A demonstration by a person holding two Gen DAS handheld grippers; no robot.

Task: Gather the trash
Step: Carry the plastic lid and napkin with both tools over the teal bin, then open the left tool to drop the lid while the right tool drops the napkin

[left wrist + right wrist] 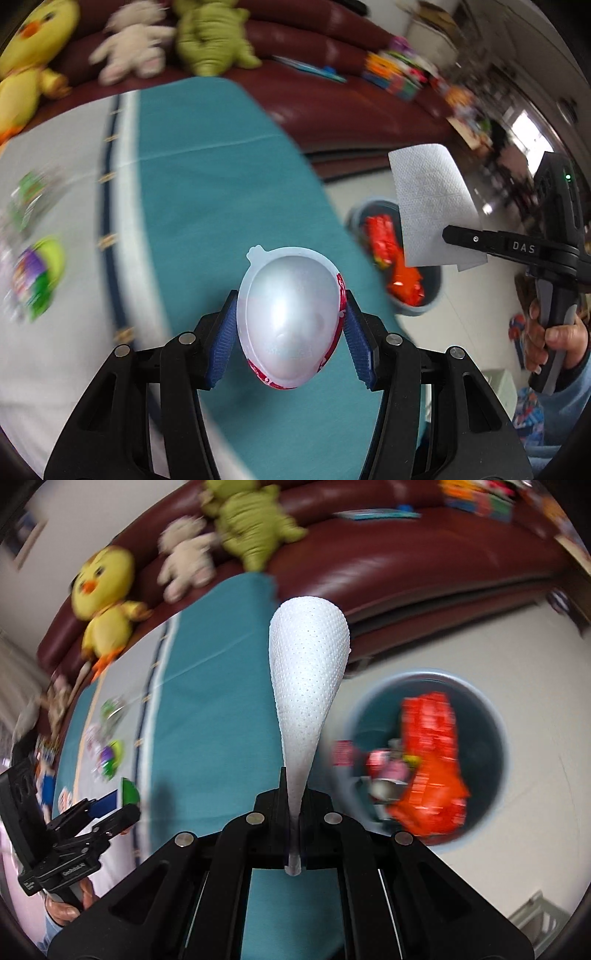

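My left gripper (290, 325) is shut on an empty white plastic cup (291, 314) with a red label, held above the teal table cover (221, 206). My right gripper (294, 805) is shut on a white paper napkin (308, 672) that stands up from the jaws. In the left wrist view the right gripper (448, 234) holds the napkin (428, 203) above the grey trash bin (432, 291) on the floor. The bin (491, 716) holds red and orange wrappers (432, 771). The left gripper (118, 808) shows at the lower left of the right wrist view.
Loose wrappers (37, 273) lie on the white cloth at the table's left. A dark red sofa (332, 48) behind the table carries a yellow duck toy (103, 605), a cream plush (129, 40), a green plush (210, 37) and colourful books (395, 70).
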